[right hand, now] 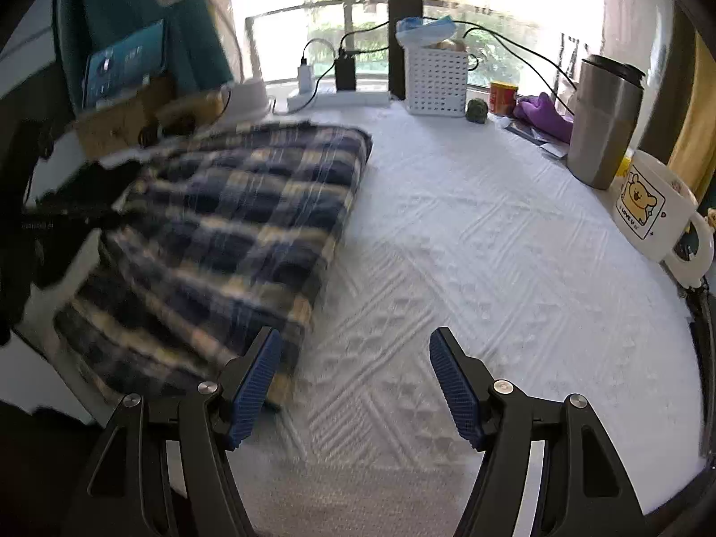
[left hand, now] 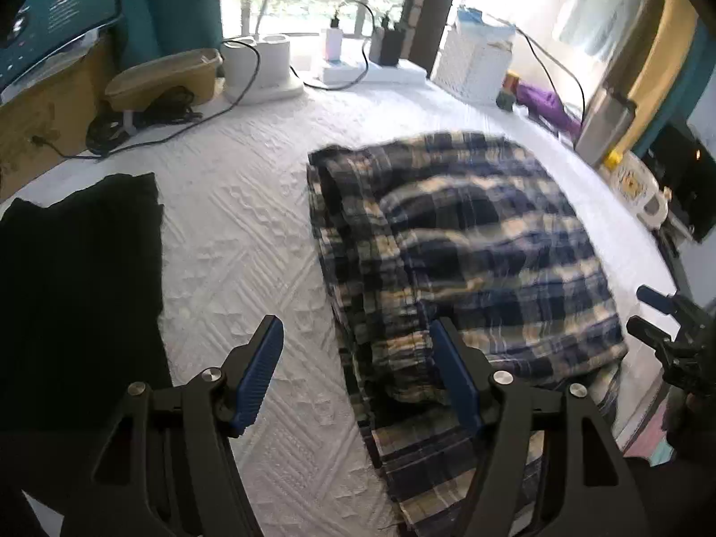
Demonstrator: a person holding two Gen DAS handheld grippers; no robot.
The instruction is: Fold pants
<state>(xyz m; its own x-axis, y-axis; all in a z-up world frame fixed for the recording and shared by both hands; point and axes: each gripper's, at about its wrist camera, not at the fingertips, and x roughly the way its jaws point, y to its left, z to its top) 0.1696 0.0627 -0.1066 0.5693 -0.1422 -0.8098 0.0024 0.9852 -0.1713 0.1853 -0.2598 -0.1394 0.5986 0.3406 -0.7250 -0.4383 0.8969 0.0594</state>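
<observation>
Between our spread, empty left gripper point(left hand: 358, 369) jaws: plaid pants point(left hand: 456, 241) edge | right gripper point(right hand: 355, 380) gapes empty | pinch all layers evenly.

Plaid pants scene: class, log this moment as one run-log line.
plaid pants: folded on white cover | left gripper: open, empty | right gripper: open, empty

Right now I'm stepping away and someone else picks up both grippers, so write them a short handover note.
Left gripper: open, holding nothing, poised over the near left edge of the pants.
Right gripper: open, empty, over bare bedspread just right of the pants.
Pants: plaid, lying folded in a thick bundle on the bedspread, edges a bit uneven. A black garment lies to their left.
Done: main folds appear made.
Left: probably straighten the bundle, or one more fold if wanted.
</observation>
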